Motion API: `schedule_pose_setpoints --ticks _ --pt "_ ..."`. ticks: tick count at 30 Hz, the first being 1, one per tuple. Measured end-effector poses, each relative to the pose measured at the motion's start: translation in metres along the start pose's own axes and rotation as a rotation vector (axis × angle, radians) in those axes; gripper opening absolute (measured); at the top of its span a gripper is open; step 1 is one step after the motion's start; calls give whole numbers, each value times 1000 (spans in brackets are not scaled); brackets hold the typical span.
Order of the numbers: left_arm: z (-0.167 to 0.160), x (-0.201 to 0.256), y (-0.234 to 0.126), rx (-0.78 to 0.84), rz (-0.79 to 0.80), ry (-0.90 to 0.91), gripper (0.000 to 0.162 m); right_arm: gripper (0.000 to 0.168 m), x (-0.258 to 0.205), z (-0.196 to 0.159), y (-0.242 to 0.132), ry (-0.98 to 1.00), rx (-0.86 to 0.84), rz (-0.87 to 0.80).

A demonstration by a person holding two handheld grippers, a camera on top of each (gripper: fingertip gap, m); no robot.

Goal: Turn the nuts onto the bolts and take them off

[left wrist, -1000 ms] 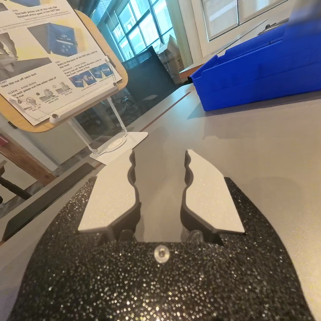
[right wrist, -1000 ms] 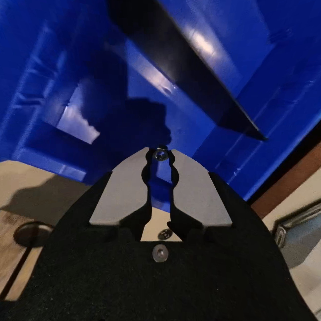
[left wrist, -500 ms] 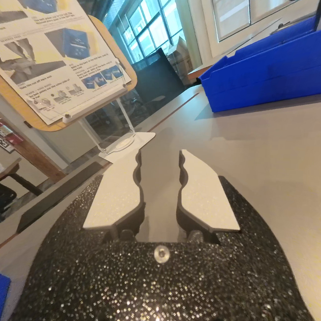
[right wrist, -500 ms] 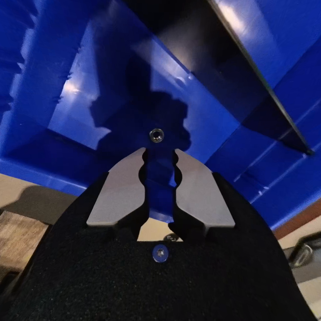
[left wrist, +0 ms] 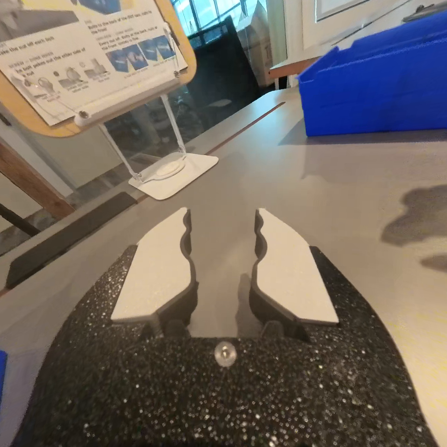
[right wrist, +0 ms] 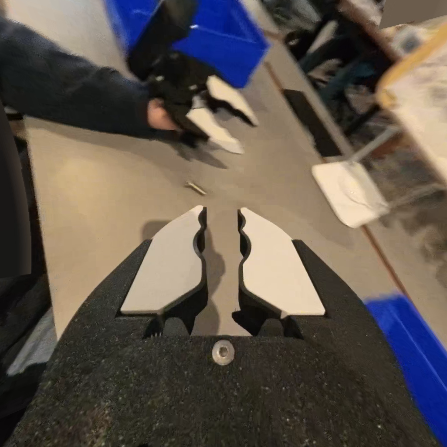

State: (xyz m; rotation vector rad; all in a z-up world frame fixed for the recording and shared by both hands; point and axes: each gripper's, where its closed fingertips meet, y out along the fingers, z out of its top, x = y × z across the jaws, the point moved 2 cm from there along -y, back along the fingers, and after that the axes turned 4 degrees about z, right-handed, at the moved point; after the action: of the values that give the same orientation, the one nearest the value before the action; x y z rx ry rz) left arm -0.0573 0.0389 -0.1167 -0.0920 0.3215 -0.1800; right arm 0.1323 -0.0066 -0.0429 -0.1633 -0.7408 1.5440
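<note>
A silver bolt (right wrist: 196,188) lies loose on the grey table (right wrist: 96,188), a little beyond my right gripper (right wrist: 222,208), which is open and empty above the table. My left gripper (left wrist: 221,211) is open and empty just over the table. It also shows in the right wrist view (right wrist: 229,125), farther off, held by a hand in a dark sleeve (right wrist: 60,89), beyond the bolt. No nut is in view.
A blue bin (left wrist: 377,92) stands at the right in the left wrist view. Another blue bin (right wrist: 217,43) stands at the far end, and a blue bin edge (right wrist: 411,350) lies at lower right. An instruction board on a white-footed stand (left wrist: 174,174) stands at the table's edge.
My right gripper let go of the nut inside the blue bin, then pulled out and swung over the table toward the bolt. My left gripper opened wider and shifted slightly.
</note>
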Motion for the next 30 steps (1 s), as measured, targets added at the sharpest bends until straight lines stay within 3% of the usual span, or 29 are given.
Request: schedule_pose_setpoints --ticks 5,11,19,23,27,30 --pt "-1 -14 -3 11 7 -79 50 32 -29 -31 100 -77 -117 311" --pt "-2 -20 -3 12 20 -86 50 34 -19 -42 146 -138 -191 511" --pt "-2 -19 -2 4 30 -56 50 26 -22 -53 173 -192 -310 629" --pt "-3 -23 -3 -4 50 -41 50 12 -24 -50 176 -169 -307 655" --pt "-4 -25 -3 -9 53 -60 51 10 -22 -48 171 -179 -310 607" --pt "-3 -25 -3 -9 55 -56 50 10 -5 -36 145 -166 -287 529"
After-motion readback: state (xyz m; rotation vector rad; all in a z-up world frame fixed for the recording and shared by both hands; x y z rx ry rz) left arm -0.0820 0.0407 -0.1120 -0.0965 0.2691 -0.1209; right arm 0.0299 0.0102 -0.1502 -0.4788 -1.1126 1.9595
